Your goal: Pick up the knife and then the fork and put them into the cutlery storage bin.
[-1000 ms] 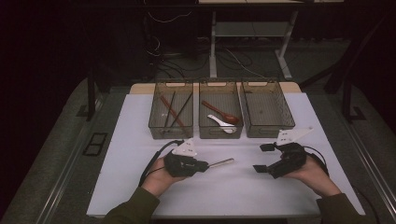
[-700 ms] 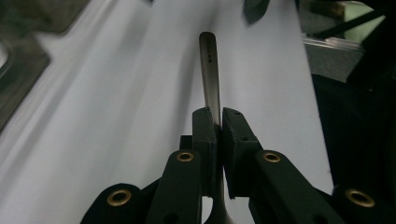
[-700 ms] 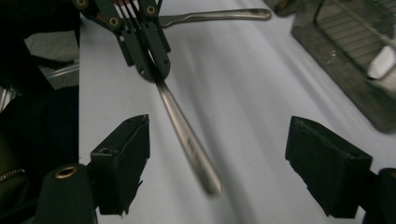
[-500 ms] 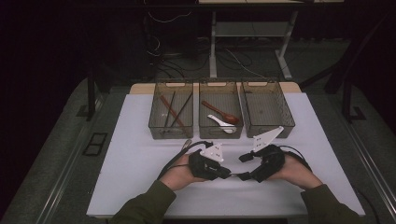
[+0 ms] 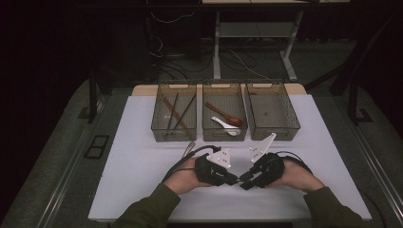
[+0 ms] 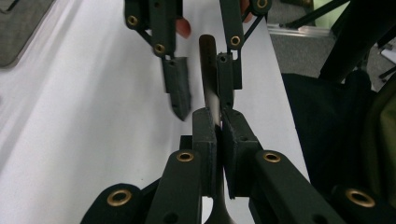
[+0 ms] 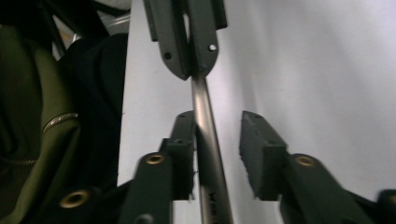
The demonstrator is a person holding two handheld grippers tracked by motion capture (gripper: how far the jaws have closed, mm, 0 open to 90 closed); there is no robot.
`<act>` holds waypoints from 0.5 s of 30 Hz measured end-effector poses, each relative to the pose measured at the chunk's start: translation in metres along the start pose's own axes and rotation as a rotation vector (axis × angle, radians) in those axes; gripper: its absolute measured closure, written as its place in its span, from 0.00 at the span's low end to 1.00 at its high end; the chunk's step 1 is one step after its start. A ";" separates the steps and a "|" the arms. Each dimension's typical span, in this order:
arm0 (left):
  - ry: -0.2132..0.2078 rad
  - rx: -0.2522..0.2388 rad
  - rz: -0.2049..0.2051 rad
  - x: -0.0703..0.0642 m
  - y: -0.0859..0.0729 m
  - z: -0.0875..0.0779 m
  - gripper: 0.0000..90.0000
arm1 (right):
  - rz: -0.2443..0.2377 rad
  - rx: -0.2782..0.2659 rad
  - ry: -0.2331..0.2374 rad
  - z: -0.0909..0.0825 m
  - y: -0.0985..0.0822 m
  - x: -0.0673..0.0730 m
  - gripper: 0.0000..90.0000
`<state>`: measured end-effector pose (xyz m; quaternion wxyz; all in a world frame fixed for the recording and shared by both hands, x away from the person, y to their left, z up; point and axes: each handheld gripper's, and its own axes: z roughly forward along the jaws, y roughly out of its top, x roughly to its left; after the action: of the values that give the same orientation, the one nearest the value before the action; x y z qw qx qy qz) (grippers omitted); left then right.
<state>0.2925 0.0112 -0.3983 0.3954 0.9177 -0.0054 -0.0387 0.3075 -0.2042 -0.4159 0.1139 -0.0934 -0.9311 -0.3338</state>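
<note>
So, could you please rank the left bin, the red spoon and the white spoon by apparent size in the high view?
1. Left bin, by far the largest.
2. Red spoon, clearly longer than the white one.
3. White spoon, the smallest.
All three sit at a similar distance from the camera, so the order looks sound.

Slim metal utensil handle (image 7: 208,135), level above the white table (image 5: 142,180); clamped midway.

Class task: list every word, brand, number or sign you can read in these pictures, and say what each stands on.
No text can be read for certain.
Metal utensil handle, right gripper view: small engraved letters near the lower edge, too blurred to read.
Three bins: no labels visible.
</note>
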 end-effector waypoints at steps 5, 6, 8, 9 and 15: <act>-0.013 0.001 0.003 -0.001 0.000 0.001 0.93 | -0.022 0.019 0.034 0.002 0.001 0.002 0.88; -0.017 0.007 0.002 -0.001 0.000 0.002 0.93 | -0.025 0.023 0.037 0.002 0.001 0.003 0.88; -0.021 0.006 0.009 -0.001 -0.001 0.003 0.93 | -0.040 0.036 0.034 0.003 0.001 0.004 0.89; -0.021 0.008 0.007 -0.002 -0.001 0.003 0.93 | -0.036 0.040 0.040 0.004 0.001 0.005 0.90; 0.017 -0.032 -0.017 0.002 -0.004 -0.003 0.79 | -0.036 0.062 0.011 0.006 0.000 0.004 0.96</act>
<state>0.2942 0.0156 -0.3993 0.4099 0.9115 0.0062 -0.0343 0.3028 -0.1994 -0.4194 0.1159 -0.0710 -0.9419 -0.3071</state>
